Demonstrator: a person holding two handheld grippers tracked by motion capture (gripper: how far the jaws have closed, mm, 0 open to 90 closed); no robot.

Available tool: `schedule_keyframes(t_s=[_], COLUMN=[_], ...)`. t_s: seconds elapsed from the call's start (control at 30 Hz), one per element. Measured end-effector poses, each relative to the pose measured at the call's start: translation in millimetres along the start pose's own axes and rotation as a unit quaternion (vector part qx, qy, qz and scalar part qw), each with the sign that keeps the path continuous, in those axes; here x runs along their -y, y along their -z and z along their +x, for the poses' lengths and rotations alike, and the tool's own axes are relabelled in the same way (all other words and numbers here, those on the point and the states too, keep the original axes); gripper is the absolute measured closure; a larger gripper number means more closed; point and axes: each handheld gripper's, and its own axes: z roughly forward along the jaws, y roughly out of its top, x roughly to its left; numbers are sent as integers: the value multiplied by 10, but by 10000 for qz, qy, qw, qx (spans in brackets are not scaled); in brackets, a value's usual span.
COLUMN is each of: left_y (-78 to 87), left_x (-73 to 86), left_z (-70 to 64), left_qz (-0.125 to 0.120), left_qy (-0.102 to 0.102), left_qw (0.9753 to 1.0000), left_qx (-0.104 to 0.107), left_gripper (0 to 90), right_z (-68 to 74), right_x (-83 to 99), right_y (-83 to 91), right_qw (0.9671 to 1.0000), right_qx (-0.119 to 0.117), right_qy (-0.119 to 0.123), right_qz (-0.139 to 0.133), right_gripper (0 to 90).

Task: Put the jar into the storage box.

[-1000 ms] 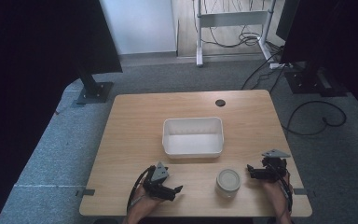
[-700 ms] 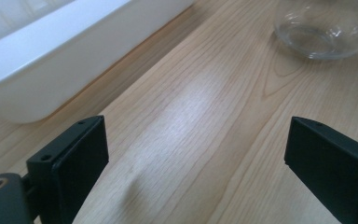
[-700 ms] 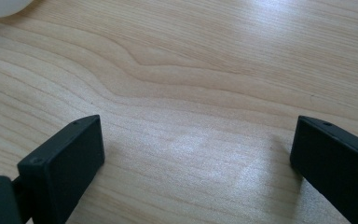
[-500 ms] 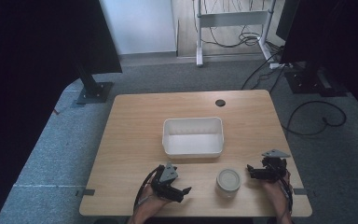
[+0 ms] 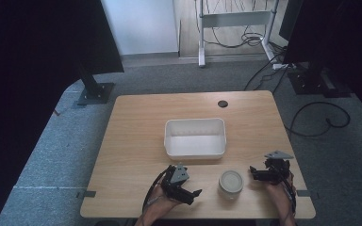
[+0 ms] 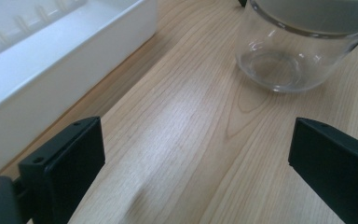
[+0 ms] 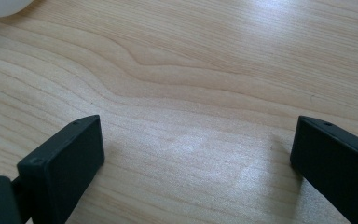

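High view: a wooden table (image 5: 136, 141) is seen on grey carpet, with a white rectangular plastic bin (image 5: 195, 137) set near its middle, slightly toward the near edge. A glass jar (image 5: 230, 184) with a pale lid is stood close to the near edge, right of centre and just in front of the bin's right near corner, apart from it. The left gripper (image 5: 194, 195) is held low over the near edge, left of the jar, and is angled toward it; the left hand (image 5: 158, 205) is seen behind it, with a cable looped at the wrist. The right gripper (image 5: 253, 172) is held near the right near corner, pointed leftward at the jar, and a grey three-cornered plate is carried on top of it. The right hand (image 5: 279, 192) is seen below it.

In the left gripper view, the two black jaws are spread wide over bare wood, with nothing between them. The clear base of the jar (image 6: 298, 44) is seen ahead and to the right, and the bin's white wall (image 6: 65, 70) runs along the left.

In the right gripper view, the jaws are likewise spread wide above the tabletop (image 7: 191, 93), gripping nothing. A blurred white shape is cut off at the upper left corner; what it is cannot be told.
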Motion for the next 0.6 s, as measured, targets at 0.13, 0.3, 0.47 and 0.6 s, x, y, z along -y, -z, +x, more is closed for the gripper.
schedule_keyframes(t_s=[0.13,0.3,0.47,0.6], left_y=[-30,-98,-166,-230], left_x=[-30,-105,-157,-176], left_z=[-25,-97,-141,-173], left_qz=[-32,-51,-61,-21], left_qy=[-3,-101,-133,-147], left_qw=[10000,9999,9997,9996], left_qx=[49,117,187,247], left_gripper=[30,28,28,32], right_z=[0,1,0,-2], right_x=[-1,-1,-2,-3], right_y=[-1,-2,-3,-4], right_qw=[10000,10000,10000,10000], right_qx=[-6,-13,-19,-27], right_qy=[7,13,21,29], right_qz=[5,11,11,11], right_gripper=[21,18,17,17])
